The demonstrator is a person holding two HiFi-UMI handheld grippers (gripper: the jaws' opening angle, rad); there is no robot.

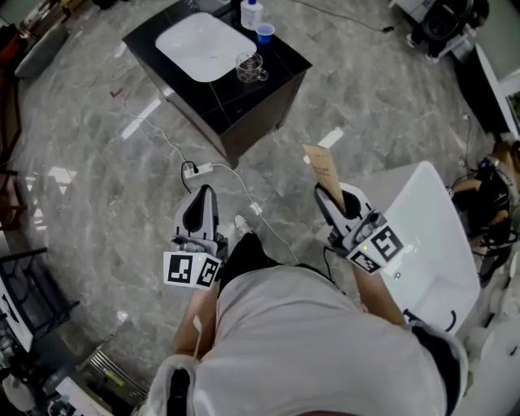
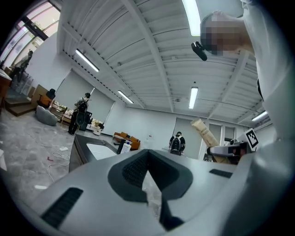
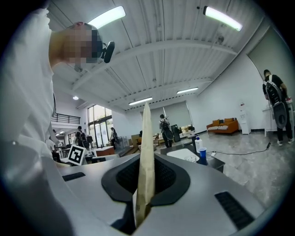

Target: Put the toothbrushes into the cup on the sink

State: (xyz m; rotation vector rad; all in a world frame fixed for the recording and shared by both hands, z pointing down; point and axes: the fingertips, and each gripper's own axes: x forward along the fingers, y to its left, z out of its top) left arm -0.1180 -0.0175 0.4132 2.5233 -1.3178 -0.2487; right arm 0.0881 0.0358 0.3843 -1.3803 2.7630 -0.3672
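Grey marble floor (image 1: 89,154) lies between the person and the black cabinet tabletop (image 1: 244,104) with its white sink basin (image 1: 203,45). On that tabletop, just beside the basin, stands the clear glass cup (image 1: 249,67), well apart from both grippers. No bare toothbrush shows. The flat tan paper packet (image 1: 323,169) likely holds one. It stands upright, pinched at its lower end by the right gripper (image 1: 330,197), whose jaws are closed tight on it. The left gripper (image 1: 203,199) is closed too, its pads pressed on a crinkled clear plastic wrapper (image 2: 152,193); what is inside it I cannot tell.

I judge this to be the carry toward the sink. Next, both loads must be brought over the cup and probably unwrapped before anything goes in. A small blue cup (image 1: 265,33) and a white bottle (image 1: 251,14) stand close behind the glass one, so the aim must pick the right vessel.
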